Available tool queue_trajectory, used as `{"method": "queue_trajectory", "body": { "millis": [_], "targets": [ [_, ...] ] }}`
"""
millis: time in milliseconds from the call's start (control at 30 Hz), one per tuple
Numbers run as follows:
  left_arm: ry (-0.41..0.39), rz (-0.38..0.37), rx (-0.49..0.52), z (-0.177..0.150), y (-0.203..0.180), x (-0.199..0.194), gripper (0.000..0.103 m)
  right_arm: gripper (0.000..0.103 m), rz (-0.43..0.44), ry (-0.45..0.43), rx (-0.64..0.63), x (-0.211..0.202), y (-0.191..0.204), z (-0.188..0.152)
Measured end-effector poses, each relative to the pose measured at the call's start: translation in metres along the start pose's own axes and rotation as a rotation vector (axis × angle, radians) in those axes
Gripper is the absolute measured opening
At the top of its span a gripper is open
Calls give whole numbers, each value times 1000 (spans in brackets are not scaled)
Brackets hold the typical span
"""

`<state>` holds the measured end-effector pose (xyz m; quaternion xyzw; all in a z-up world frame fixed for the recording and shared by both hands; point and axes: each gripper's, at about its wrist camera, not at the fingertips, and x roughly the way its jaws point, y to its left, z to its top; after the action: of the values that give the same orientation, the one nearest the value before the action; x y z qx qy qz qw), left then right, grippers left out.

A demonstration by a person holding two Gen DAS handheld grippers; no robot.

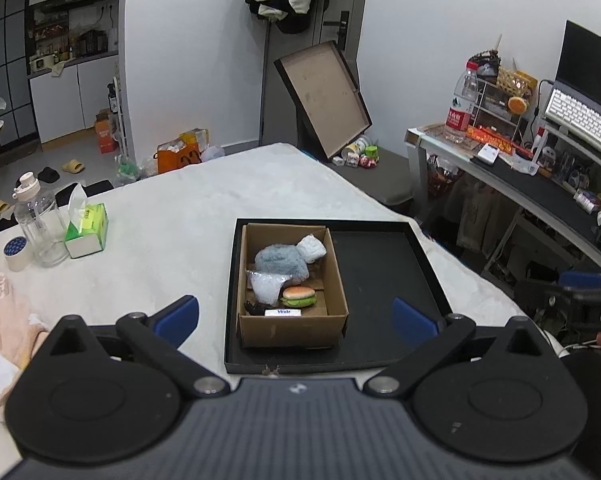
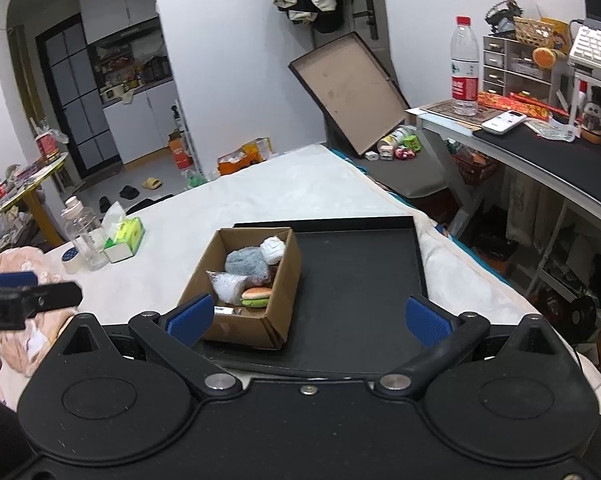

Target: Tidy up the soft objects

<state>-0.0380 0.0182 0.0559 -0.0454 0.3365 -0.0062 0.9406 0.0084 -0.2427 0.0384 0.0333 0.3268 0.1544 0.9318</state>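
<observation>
A brown cardboard box point(image 1: 292, 326) point(image 2: 278, 312) stands in the left half of a shallow black tray point(image 1: 380, 280) point(image 2: 360, 280) on the white bed. Inside lie a grey fluffy toy point(image 1: 280, 262) point(image 2: 246, 261), a white soft ball point(image 1: 311, 249) point(image 2: 273, 249), a clear bag of white stuffing point(image 1: 269, 286) point(image 2: 229, 286), a plush burger point(image 1: 299, 296) point(image 2: 255, 297) and a small white pack point(image 1: 283, 313). My left gripper point(image 1: 296, 318) is open, pulled back from the box, nothing between its blue pads. My right gripper point(image 2: 308, 316) is open too, hovering before the tray.
A green tissue box point(image 1: 86, 226) point(image 2: 126, 238), a clear bottle point(image 1: 36, 220) point(image 2: 82, 236) and a tape roll point(image 1: 17, 252) point(image 2: 70, 258) stand at the bed's left. A pink cloth point(image 1: 4, 332) point(image 2: 28, 280) lies near left. A desk point(image 1: 540, 184) point(image 2: 540, 148) stands to the right.
</observation>
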Motion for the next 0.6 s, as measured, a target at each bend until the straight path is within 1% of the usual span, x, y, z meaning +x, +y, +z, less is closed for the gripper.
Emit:
{"method": "queue_trajectory", "body": {
  "millis": [67, 167, 267, 467, 600],
  "targets": [
    [6, -7, -9, -1, 2, 0, 102, 103, 5, -1, -7, -1, 1, -2],
    [4, 8, 3, -4, 1, 1, 102, 103, 9, 3, -1, -1, 1, -4],
    [21, -5, -10, -10, 4, 4, 102, 103, 8, 3, 0, -2, 1, -5],
    [37, 1, -21, -15, 8, 7, 102, 103, 8, 8, 1, -2, -1, -8],
    [41, -15, -16, -16, 7, 8, 102, 103, 17, 11, 6, -2, 1, -10]
  ]
}}
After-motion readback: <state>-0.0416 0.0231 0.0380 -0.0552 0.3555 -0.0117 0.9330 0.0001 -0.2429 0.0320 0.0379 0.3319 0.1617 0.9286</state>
